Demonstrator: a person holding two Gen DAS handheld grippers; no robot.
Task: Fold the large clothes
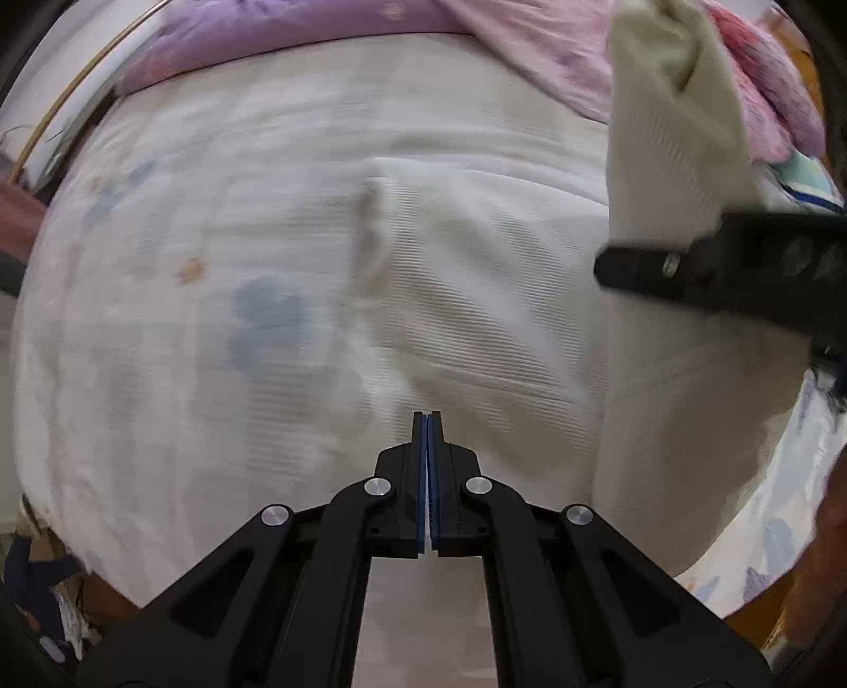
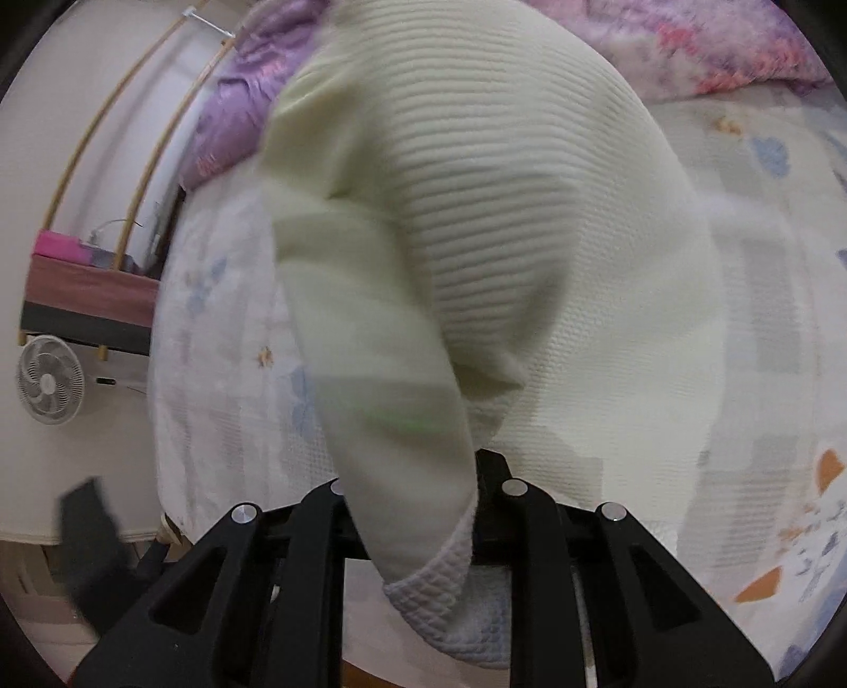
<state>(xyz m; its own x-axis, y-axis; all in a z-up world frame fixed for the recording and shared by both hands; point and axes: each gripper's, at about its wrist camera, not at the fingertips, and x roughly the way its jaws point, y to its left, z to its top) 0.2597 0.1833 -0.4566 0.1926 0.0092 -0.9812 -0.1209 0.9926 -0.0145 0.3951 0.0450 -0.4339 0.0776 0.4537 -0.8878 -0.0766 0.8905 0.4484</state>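
In the left wrist view, the left gripper (image 1: 426,418) fills the lower centre of the frame, its black linkage arms converging on blue-padded jaws that are clenched together with a thin white edge of fabric showing between the pads. It points forward over the cream ribbed knit garment (image 1: 492,296), which lies spread across the centre and right of the frame on the bed. At the right edge the right gripper (image 1: 741,259) reaches in as a black bar, and a cream fold of the garment rises from it toward the upper right corner.

In the right wrist view, the right gripper's black arms occupy the bottom of the frame, but the garment drapes over them, so whether its jaws are clenched or released cannot be told. A cuffed sleeve end (image 2: 444,598) hangs down at bottom centre.

Beneath lies a white bedsheet with pale blue and orange prints (image 1: 174,296). Further off, a purple floral quilt (image 1: 296,32) bunches along the top. At the left edge stand a white fan (image 2: 50,380) and a pink-topped shelf (image 2: 90,288).
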